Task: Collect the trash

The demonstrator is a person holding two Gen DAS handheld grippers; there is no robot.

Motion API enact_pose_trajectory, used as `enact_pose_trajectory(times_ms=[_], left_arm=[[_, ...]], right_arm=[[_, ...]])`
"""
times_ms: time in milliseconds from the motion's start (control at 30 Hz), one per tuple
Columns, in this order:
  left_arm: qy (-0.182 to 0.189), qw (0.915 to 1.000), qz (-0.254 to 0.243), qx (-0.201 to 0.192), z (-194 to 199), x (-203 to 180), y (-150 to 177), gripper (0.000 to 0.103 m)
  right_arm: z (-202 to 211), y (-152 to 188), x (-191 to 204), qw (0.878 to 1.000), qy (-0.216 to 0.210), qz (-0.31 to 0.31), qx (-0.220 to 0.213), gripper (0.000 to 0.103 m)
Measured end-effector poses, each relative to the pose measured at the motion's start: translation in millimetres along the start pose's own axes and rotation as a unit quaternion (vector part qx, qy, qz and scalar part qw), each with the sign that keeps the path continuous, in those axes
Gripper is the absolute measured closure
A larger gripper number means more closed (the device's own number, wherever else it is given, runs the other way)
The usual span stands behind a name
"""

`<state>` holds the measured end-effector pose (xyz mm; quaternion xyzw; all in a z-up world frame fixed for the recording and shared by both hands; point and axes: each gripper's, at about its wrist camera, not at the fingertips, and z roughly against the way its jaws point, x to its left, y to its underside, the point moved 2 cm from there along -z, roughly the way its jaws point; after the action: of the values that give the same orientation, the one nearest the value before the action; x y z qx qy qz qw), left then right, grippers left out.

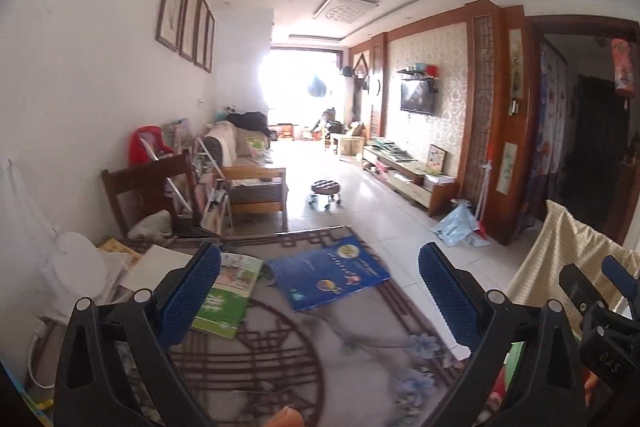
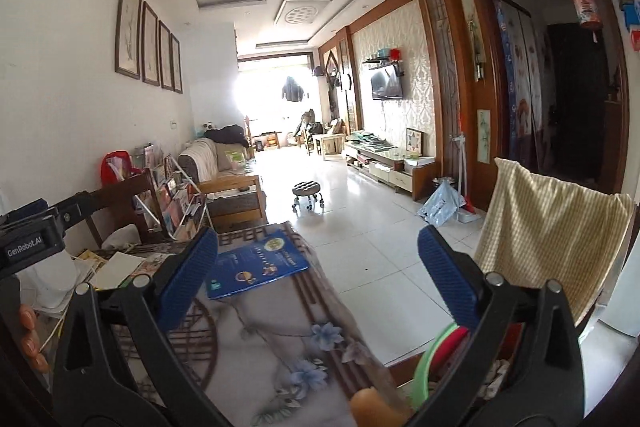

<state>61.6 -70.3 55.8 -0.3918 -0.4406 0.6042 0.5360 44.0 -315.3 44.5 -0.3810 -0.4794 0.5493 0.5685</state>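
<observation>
My left gripper [image 1: 320, 259] is open and empty, held above a table with a patterned cloth [image 1: 280, 367]. My right gripper [image 2: 318, 245] is open and empty too, over the same table's right edge [image 2: 288, 327]. A blue booklet [image 1: 330, 273] lies on the cloth, also in the right wrist view [image 2: 256, 267]. A green and white booklet [image 1: 226, 297] lies left of it. White paper and crumpled wrapping [image 1: 80, 271] pile up at the table's left. The right gripper body [image 1: 608, 327] shows at the lower right of the left wrist view; the left gripper body [image 2: 32, 243] shows at the left of the right wrist view.
A wooden chair [image 1: 148, 187] and a magazine rack [image 2: 176, 203] stand behind the table. A chair draped with checked cloth [image 2: 552, 231] is on the right. A blue plastic bag [image 2: 440, 205] lies on the tiled floor by the TV cabinet [image 2: 392, 167]. A wheeled stool [image 2: 307, 193] stands mid-room.
</observation>
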Motion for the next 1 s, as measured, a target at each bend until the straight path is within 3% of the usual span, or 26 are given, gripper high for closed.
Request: enact_pose_trajectory(times_ms=[233,367,1000], left_arm=[[-0.045,0.9985,0.032,0.007,14,68,4,0.008],[-0.050,0.9976,0.044,0.019,18,92,7,0.008],[-0.012,0.9970,0.061,0.045,19,100,10,0.008]], right_arm=[[0,18,74,0.999,-0.026,0.010,0.040,0.005],[7,24,99,0.998,-0.026,0.029,0.040,0.005],[23,28,120,0.998,0.000,0.033,0.059,0.005]])
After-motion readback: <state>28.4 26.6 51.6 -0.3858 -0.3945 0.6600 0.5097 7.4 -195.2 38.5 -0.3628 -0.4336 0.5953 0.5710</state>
